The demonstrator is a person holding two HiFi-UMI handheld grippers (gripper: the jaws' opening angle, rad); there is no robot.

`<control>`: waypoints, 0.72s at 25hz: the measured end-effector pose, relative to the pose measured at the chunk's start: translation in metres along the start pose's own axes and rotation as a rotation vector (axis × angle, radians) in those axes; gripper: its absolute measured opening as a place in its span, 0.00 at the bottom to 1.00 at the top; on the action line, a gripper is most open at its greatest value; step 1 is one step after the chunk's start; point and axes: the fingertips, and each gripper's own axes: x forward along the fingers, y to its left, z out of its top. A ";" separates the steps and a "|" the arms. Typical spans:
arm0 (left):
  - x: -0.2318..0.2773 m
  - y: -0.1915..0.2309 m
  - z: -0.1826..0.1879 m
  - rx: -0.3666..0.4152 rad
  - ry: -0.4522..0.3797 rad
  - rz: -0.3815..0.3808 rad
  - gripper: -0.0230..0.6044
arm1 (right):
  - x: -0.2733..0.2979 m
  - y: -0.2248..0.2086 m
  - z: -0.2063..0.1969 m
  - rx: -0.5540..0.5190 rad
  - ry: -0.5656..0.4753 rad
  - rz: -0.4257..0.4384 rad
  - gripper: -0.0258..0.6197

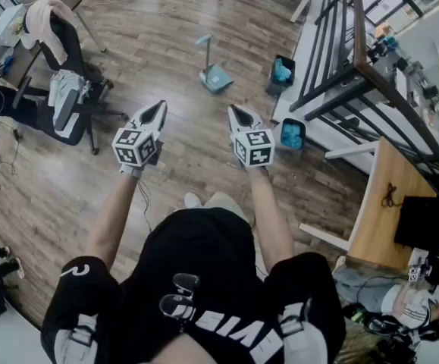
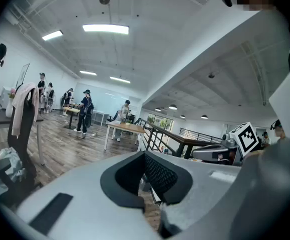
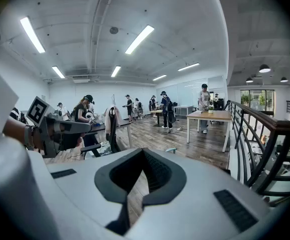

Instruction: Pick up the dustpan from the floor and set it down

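The left gripper [image 1: 158, 109] and right gripper [image 1: 235, 113] are held side by side, apart, over the floor [image 1: 151, 44]. Each has its jaws closed together with nothing between them. The dustpan [image 1: 215, 77] rests on the floor well ahead of both tips, slightly nearer the right one, with its handle upright. A blue bin [image 1: 292, 134] sits to the right of the right gripper.

Both arms reached forward, the left forearm [image 1: 117, 212] and the right forearm [image 1: 271, 217] bare, side by side and apart. The left gripper [image 1: 157, 112] and the right gripper [image 1: 235, 114] pointed ahead, tipped slightly downward, their tips angled a little toward each other. Each gripper's jaws were closed together with nothing between them.
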 end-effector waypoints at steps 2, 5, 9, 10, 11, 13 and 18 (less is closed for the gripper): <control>-0.002 0.005 -0.004 0.007 0.000 -0.001 0.03 | 0.002 0.005 0.000 0.001 0.002 0.003 0.03; 0.001 0.005 -0.006 0.013 0.003 -0.006 0.03 | 0.003 0.003 -0.001 -0.003 0.007 -0.004 0.03; 0.012 0.004 -0.009 0.012 0.016 -0.012 0.03 | 0.007 -0.007 -0.004 0.003 0.012 -0.018 0.03; 0.016 0.007 -0.009 0.012 0.020 -0.013 0.03 | 0.011 -0.009 -0.004 0.009 0.014 -0.020 0.03; 0.021 0.010 -0.009 0.012 0.023 -0.013 0.03 | 0.016 -0.012 -0.004 0.014 0.014 -0.023 0.03; 0.033 0.018 -0.009 0.014 0.031 -0.013 0.03 | 0.029 -0.020 -0.004 0.017 0.013 -0.027 0.04; 0.077 0.048 0.002 0.029 0.046 -0.006 0.03 | 0.077 -0.049 0.004 0.028 0.009 -0.024 0.04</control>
